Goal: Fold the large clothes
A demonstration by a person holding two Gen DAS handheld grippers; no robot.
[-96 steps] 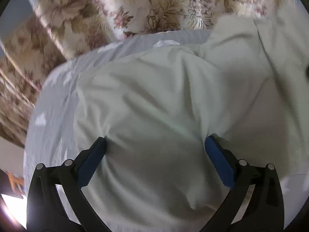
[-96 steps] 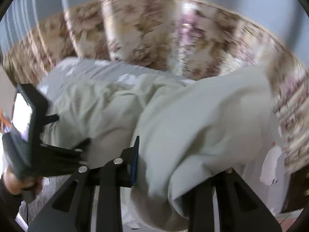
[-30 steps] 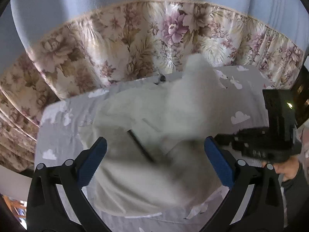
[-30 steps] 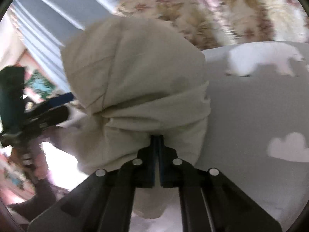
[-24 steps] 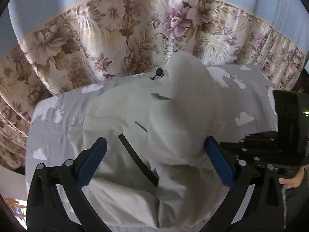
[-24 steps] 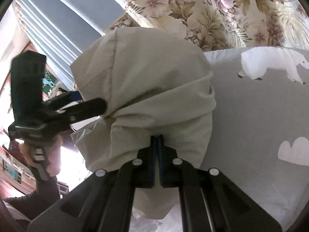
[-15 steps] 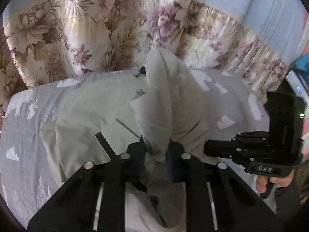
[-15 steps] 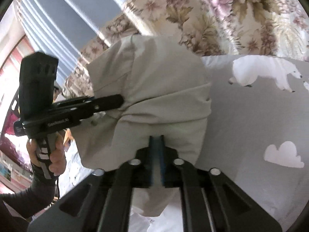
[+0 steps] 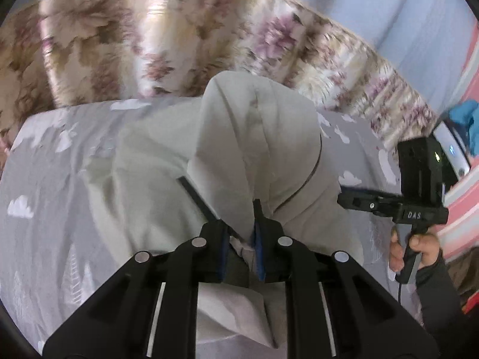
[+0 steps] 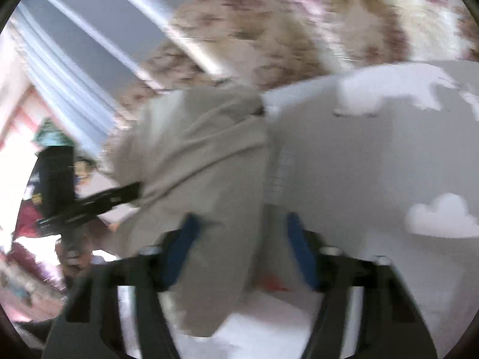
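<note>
A large pale cream garment (image 9: 254,149) is bunched on a grey bed sheet (image 9: 54,185) printed with white clouds and animals. My left gripper (image 9: 242,233) is shut on a raised fold of the garment, which rises in a peak ahead of the jaws. The right gripper shows at the right of that view (image 9: 359,200), held by a hand. In the blurred right wrist view my right gripper (image 10: 239,239) is open, its blue pads (image 10: 179,242) spread wide with the garment (image 10: 203,179) hanging between them. The left gripper (image 10: 119,194) touches the cloth at left.
A floral bed valance (image 9: 179,39) runs along the far edge of the bed below a blue wall (image 9: 389,9). A pink surface and a blue object (image 9: 470,119) lie at the far right. The sheet (image 10: 374,164) spreads to the right of the garment.
My left gripper closed onto a fold of the garment and lifted it. My right gripper, shut on the cloth until half a second ago, has opened and let go.
</note>
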